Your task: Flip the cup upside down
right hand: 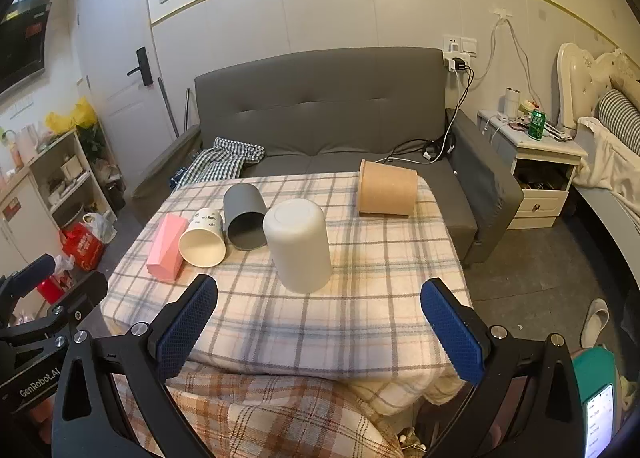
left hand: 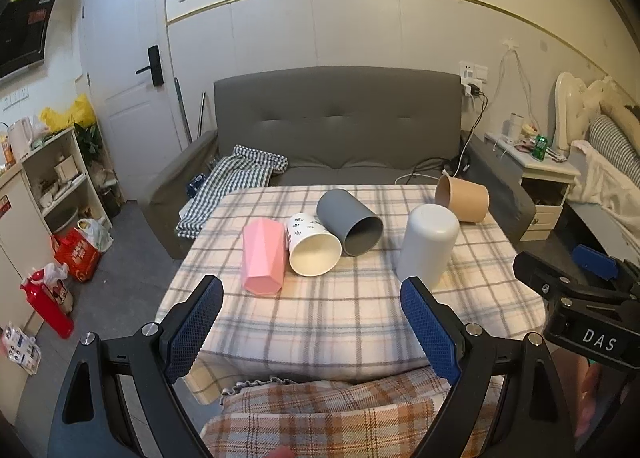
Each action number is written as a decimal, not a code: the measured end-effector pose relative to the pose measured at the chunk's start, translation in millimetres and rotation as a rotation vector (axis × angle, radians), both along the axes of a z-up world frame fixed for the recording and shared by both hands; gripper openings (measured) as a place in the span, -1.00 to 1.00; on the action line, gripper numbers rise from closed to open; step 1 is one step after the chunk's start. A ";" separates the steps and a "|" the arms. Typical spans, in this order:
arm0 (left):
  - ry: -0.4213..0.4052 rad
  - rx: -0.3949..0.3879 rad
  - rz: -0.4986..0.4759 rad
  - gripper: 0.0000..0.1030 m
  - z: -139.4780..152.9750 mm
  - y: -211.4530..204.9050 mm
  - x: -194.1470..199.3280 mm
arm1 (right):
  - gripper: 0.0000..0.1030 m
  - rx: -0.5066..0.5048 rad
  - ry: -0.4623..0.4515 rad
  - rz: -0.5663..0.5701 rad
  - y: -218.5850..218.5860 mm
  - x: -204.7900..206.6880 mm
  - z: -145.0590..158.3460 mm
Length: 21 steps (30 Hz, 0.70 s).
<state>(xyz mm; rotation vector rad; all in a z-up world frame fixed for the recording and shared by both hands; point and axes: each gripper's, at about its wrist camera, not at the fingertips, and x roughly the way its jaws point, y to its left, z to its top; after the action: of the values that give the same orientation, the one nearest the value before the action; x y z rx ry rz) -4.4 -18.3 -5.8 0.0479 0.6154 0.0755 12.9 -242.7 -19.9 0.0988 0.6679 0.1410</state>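
Several cups are on the plaid-covered table [left hand: 340,318]. A white cup [left hand: 428,248] [right hand: 298,246] stands upside down. A pink faceted cup [left hand: 264,256] [right hand: 167,248], a white paper cup [left hand: 314,244] [right hand: 203,242], a grey cup [left hand: 350,227] [right hand: 245,215] and a brown paper cup [left hand: 462,197] [right hand: 387,187] lie on their sides. My left gripper [left hand: 312,298] is open and empty, near the table's front edge. My right gripper [right hand: 320,302] is open and empty, just in front of the white cup.
A grey sofa [left hand: 340,129] with a checked cloth stands behind the table. A shelf and bags [left hand: 76,250] are on the left. A nightstand [right hand: 536,169] and a bed are on the right. A plaid blanket [left hand: 320,414] lies below the grippers.
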 end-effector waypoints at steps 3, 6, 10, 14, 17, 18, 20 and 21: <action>-0.002 0.001 0.001 0.81 -0.2 0.1 0.2 | 0.99 -0.003 0.005 0.002 0.7 0.3 -1.6; 0.000 -0.001 0.001 0.81 -0.5 -0.2 0.7 | 0.99 -0.007 0.003 0.004 1.5 -0.3 -1.6; 0.000 -0.002 0.000 0.81 -1.0 -0.4 0.7 | 0.99 -0.019 0.003 0.007 3.3 -0.1 -2.4; -0.001 -0.003 -0.003 0.81 -1.4 -0.5 1.0 | 0.99 -0.025 0.009 0.009 4.5 0.3 -4.3; -0.002 -0.001 -0.003 0.81 -1.9 -0.4 0.6 | 0.99 -0.025 0.007 0.010 4.7 0.2 -4.4; 0.000 -0.003 -0.003 0.81 -1.6 -0.4 0.4 | 0.99 -0.025 0.008 0.010 4.7 0.3 -4.7; 0.000 -0.003 -0.005 0.81 -1.8 -0.5 0.2 | 0.99 -0.026 0.009 0.008 4.7 0.0 -4.8; 0.000 -0.002 -0.002 0.81 -1.5 -0.4 -0.1 | 0.99 -0.025 0.009 0.009 4.7 -0.1 -4.7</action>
<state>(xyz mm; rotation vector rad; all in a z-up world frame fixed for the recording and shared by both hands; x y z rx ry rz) -4.5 -18.7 -7.3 0.0468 0.6152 0.0728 12.9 -238.0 -24.6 0.0724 0.6790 0.1407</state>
